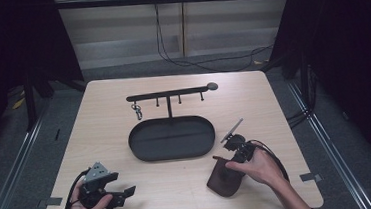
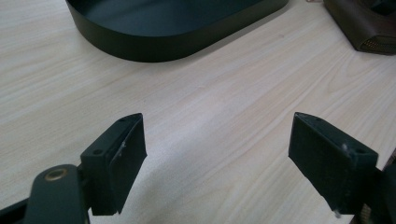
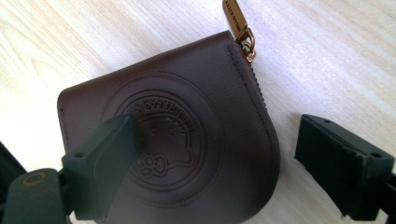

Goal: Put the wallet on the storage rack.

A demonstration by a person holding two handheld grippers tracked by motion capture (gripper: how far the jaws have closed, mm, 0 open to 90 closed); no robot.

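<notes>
R gripper point(image 3: 215, 154) hangs over a brown leather pouch point(image 3: 187, 135) lying flat on the wooden table point(image 1: 111, 140), near the front-right part; jaws spread wide, one above the embossed round logo, the other out past the pouch's curved zip edge over bare wood; pads not pressing on it, nothing gripped. Gold zip pull point(image 3: 238, 23) sticks out from the pouch's top corner onto the table. In the high view the person's right hand point(image 1: 256, 166) sits w/ the R gripper point(image 1: 234, 148) right at the pouch point(image 1: 224, 179), which lies just right of and nearer than the black oval tray point(image 1: 171, 138); not touching it. Tray carries a post w/ a hook bar point(image 1: 170, 93) above it; a small metal ring/clip thing point(image 1: 137, 111) dangles from the bar's left end. L gripper point(image 2: 217, 154) in the left hand point(image 1: 89, 207) at front-left, well apart from the pouch; jaws wide open, empty, bare wood between them; tray wall point(image 2: 177, 42) ahead of it.
</notes>
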